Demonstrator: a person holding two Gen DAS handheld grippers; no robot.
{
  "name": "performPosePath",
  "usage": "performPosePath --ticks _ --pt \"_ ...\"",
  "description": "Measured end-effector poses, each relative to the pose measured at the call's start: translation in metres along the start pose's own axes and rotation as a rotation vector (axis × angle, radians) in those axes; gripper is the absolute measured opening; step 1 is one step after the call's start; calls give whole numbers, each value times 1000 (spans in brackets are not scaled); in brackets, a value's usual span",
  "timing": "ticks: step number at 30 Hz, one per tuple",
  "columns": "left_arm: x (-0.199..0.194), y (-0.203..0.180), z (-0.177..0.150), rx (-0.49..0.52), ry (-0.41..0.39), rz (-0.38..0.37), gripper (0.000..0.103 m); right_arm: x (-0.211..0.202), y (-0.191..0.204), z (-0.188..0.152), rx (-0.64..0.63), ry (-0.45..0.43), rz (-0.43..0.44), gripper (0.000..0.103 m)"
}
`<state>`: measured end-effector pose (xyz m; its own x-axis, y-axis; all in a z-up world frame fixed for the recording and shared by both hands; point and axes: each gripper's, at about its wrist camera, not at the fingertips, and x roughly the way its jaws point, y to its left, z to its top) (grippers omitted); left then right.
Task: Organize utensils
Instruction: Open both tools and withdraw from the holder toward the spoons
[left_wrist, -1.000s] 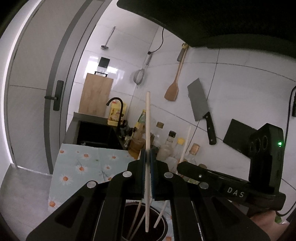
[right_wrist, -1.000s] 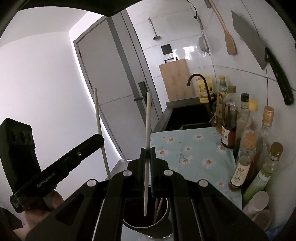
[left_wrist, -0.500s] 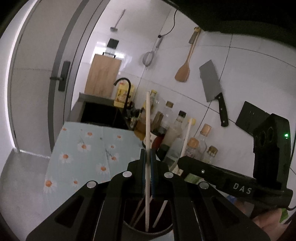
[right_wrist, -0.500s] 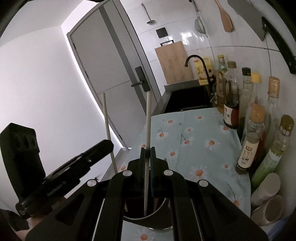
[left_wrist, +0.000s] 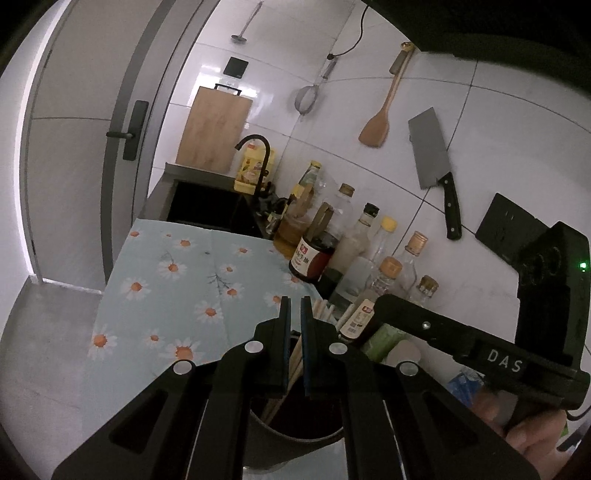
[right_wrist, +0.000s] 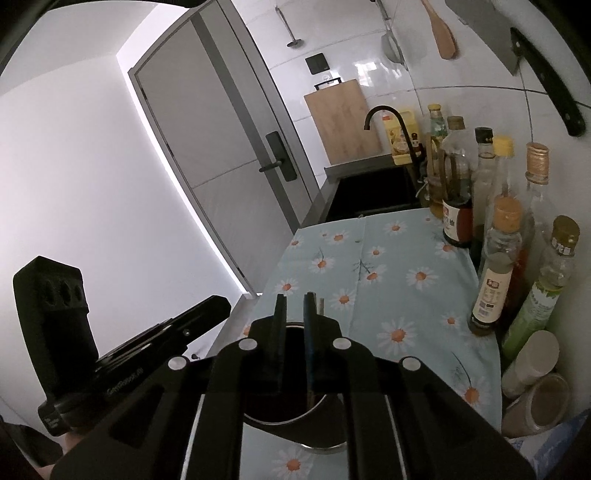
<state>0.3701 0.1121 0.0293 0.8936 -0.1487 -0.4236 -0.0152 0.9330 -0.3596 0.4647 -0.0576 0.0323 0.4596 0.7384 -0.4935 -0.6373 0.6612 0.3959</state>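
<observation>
Both tools sit over the dark holder cup (left_wrist: 295, 435), fingers pointing forward and down at its mouth.

Left tool (left_wrist: 295, 314): jaws slightly apart, a narrow gap with nothing clamped in it. Right tool (right_wrist: 294, 306): same, a small gap and empty (one pale stick tip shows just past its right finger, not gripped).

The chopsticks (left_wrist: 325, 314) stand in the cup, long axis near upright, leaning toward the bottle row (left_wrist: 354, 251) on the wall side. In the left view their shafts run down behind the jaws into the cup, and the tops poke out just right of the left tool's right finger. In the right view the cup rim (right_wrist: 325, 439) lies directly below the jaws.

We judge the drop-in step done for this pair. Nothing else to sort shows on the daisy cloth (right_wrist: 388, 280) covering the desk; anything further lies out of frame, so we cannot tell which hand is nearer to it.

Key relation for the next move: the sticks lie along the tools' exit line, close to the fingers. We'd pull back along the stick axis, not sideways, or a finger may catch a top and tip the cup. The right tool (left_wrist: 480, 354) is close beside the left, so watch that clearance too.
</observation>
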Motion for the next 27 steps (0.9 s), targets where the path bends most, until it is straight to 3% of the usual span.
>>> performPosePath --ticks 11,14,27 --pt "-24 -2 -2 4 8 18 5 -24 7 -10 -12 -7 -9 17" --pt "-39 -3 -6 19 16 21 22 -37 10 -17 -21 -9 -10 24" --pt "-77 -4 -41 67 101 46 22 -67 6 -74 -18 76 -2 24"
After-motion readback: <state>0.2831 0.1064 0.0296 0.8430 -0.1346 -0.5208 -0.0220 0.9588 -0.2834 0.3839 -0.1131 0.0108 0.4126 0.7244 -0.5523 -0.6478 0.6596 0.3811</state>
